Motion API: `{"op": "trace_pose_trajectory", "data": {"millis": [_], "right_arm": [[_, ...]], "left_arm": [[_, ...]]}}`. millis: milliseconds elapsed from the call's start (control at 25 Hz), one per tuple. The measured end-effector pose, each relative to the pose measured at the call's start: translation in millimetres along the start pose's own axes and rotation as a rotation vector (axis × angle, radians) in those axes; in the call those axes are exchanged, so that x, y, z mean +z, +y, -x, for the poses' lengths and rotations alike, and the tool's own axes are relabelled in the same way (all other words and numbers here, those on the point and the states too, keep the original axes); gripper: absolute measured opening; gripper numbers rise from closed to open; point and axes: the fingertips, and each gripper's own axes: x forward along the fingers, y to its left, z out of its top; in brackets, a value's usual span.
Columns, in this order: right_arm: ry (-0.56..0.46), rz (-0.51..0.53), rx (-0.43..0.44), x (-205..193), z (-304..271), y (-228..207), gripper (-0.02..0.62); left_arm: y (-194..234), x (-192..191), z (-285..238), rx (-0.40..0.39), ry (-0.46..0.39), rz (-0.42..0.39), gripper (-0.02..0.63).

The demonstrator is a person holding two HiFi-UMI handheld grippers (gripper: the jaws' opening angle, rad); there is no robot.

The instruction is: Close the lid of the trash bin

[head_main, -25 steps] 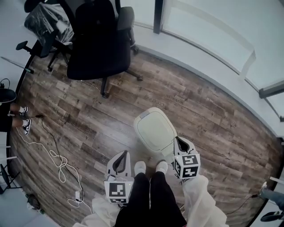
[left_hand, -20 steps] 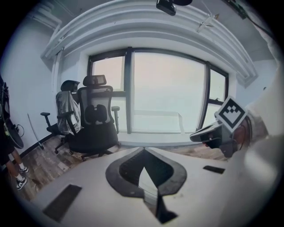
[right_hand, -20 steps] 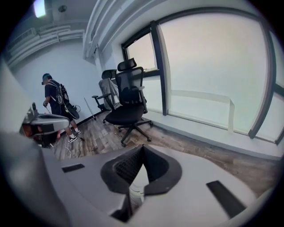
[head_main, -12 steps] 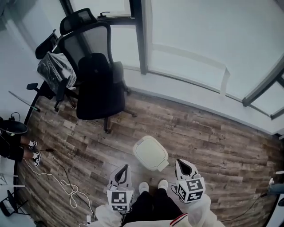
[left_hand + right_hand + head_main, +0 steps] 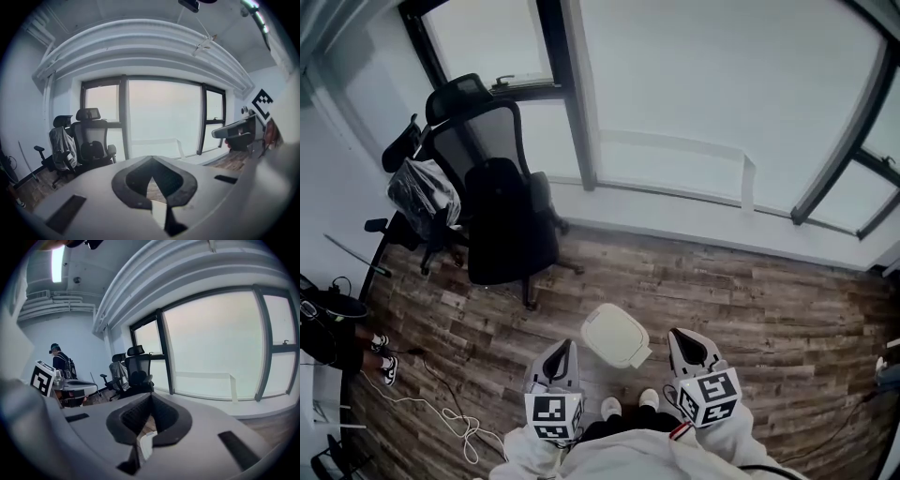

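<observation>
trash bin on floor, between and just ahead of both grippers; lid looks down, small in view | left gripper: jaws closed, empty | right gripper: jaws closed, empty

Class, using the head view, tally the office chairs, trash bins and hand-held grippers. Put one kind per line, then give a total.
Office chairs: 2 (black-seated chair; chair with a grey bag)
Trash bin: 1
Grippers: 2 (left gripper; right gripper)
Total: 5
</observation>
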Motion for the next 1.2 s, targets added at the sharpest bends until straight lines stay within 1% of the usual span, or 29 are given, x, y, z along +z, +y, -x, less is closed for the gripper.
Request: {"op": "trace_pose_trajectory", "data": {"millis": [200, 360, 640, 920, 1200], "right_arm": [[-0.059, 0.022, 0.009, 25.8, 22.2, 12.2, 0.023], [-0.09, 0.037, 0.006, 36.3, 30.4, 10.2, 0.023], [-0.088, 0.03, -0.003, 32.7, 30.6, -0.1, 0.023], [-0.089, 0.03, 0.002, 34.7, 23.2, -5.9, 0.023], [-0.086, 0.029, 0.009, 33.1, 20.4, -11.3, 0.023]], "left_arm": [[-13.4, 26.5, 11.1, -0.004, -0.039, -0.004, 0.005], [-20.5, 41.0, 8.9, 0.001, -0.071, 0.0, 0.005], [-28.2, 44.8, 4.1, -0.001, -0.083, -0.011, 0.005], [-26.5, 56.2, -4.1, 0.006, -0.101, -0.029, 0.005], [-31.5, 53.3, -8.4, 0.003, -0.09, -0.029, 0.005]]}}
